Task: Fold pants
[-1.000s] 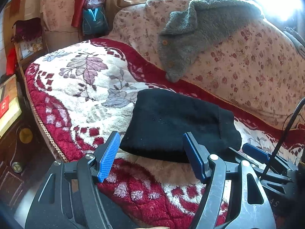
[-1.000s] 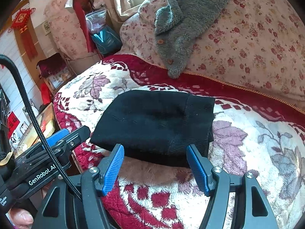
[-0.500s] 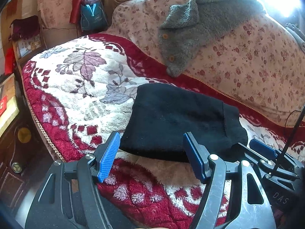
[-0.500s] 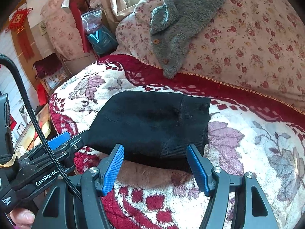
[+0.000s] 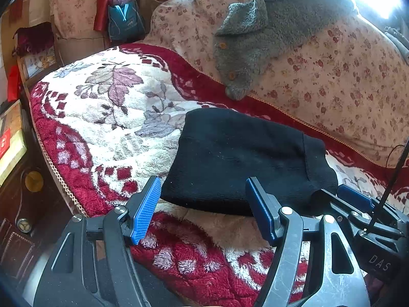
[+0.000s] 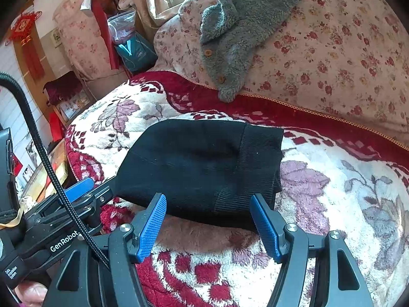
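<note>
- On the floral blanket (image 6: pixel 332 204), near its front edge, the pants (image 6: pixel 204 168) lie folded compact.
- Left gripper (image 5: pixel 204 212) and right gripper (image 6: pixel 208 223): both spread, empty; a careless nudge risks undoing the folds.

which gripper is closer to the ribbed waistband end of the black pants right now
Right. The right gripper sits open just before the ribbed waistband of the black pants; the left gripper, also open, faces the plain end farther along.
</note>
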{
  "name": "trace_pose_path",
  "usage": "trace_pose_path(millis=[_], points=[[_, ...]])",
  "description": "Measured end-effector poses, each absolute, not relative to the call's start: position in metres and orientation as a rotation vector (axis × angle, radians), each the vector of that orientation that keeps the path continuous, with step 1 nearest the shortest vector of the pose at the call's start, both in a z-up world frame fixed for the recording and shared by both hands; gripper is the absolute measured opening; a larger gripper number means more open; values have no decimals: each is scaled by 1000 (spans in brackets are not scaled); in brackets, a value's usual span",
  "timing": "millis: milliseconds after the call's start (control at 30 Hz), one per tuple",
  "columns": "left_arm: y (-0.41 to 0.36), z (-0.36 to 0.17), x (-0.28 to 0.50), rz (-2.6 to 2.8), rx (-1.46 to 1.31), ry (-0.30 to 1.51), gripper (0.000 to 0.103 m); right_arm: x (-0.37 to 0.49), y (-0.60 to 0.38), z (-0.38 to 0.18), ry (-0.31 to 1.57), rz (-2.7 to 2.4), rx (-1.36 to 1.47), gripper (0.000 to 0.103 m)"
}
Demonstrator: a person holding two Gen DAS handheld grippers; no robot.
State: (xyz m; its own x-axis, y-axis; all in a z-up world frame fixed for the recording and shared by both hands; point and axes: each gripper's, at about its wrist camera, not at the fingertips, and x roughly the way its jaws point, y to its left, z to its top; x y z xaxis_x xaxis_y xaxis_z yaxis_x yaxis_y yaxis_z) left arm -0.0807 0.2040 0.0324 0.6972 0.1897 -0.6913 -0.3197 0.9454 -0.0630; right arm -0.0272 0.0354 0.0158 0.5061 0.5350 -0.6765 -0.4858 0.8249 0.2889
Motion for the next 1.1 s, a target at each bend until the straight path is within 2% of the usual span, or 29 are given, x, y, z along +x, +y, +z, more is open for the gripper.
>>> trace_pose_path(millis=[1100], points=[[202,23,-58,280,-159,782,69,-9,38,10,861,611,76,66]])
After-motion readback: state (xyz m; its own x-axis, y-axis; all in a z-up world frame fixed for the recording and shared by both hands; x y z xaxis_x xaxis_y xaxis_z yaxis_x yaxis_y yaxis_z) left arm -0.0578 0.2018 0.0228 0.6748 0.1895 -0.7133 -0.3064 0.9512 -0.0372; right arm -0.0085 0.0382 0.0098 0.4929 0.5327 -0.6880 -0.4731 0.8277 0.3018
